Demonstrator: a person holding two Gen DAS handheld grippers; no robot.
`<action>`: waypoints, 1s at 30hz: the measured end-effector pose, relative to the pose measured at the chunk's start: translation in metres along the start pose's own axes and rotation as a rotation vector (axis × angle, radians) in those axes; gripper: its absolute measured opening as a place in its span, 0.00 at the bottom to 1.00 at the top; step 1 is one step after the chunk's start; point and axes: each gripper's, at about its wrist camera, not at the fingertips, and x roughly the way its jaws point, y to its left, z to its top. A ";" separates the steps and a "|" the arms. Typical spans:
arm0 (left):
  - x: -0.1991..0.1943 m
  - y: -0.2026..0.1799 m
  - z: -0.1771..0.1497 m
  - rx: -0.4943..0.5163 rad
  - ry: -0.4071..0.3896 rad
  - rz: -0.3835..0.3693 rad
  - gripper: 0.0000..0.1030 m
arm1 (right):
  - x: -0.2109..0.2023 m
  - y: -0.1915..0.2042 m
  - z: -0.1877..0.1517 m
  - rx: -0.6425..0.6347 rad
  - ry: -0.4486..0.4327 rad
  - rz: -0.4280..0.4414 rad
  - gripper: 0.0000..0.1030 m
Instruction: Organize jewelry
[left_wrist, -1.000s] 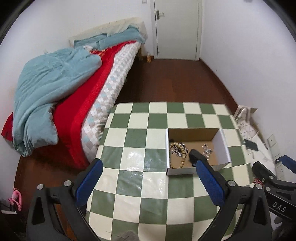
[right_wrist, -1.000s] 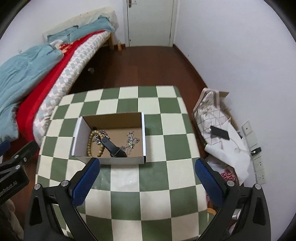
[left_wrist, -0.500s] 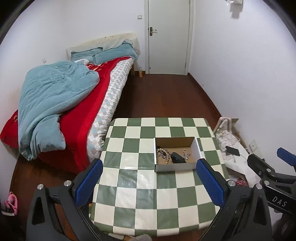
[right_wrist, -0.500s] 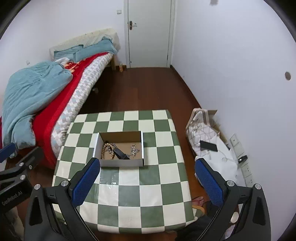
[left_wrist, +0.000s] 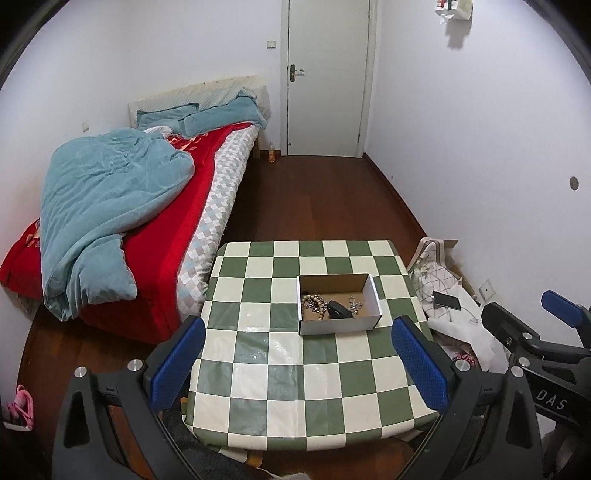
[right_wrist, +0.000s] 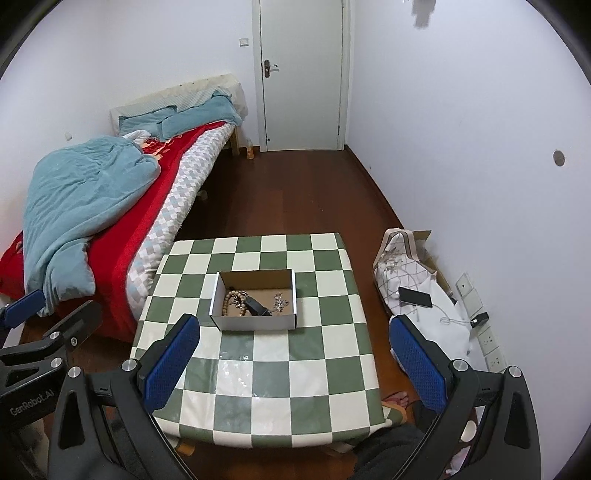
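Silver jewelry in box too small to identify.

My counter, green-and-white checked cover, glossy, one open white cardboard box on it, right of centre

green and cream checks on the table, centre of frame. white outside, brown inside on the box. tan beads within. blue pads on the left gripper and right gripper, black frames. teal duvet over red sheet, left. dark brown floor.
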 end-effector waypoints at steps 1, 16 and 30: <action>-0.003 0.000 0.001 0.001 -0.003 0.007 1.00 | -0.003 0.000 0.001 -0.004 -0.001 -0.002 1.00; 0.013 -0.003 0.014 -0.019 -0.005 0.063 1.00 | 0.002 -0.007 0.024 -0.016 0.009 -0.033 1.00; 0.040 -0.007 0.015 -0.014 0.050 0.084 1.00 | 0.048 -0.007 0.024 0.009 0.074 -0.037 1.00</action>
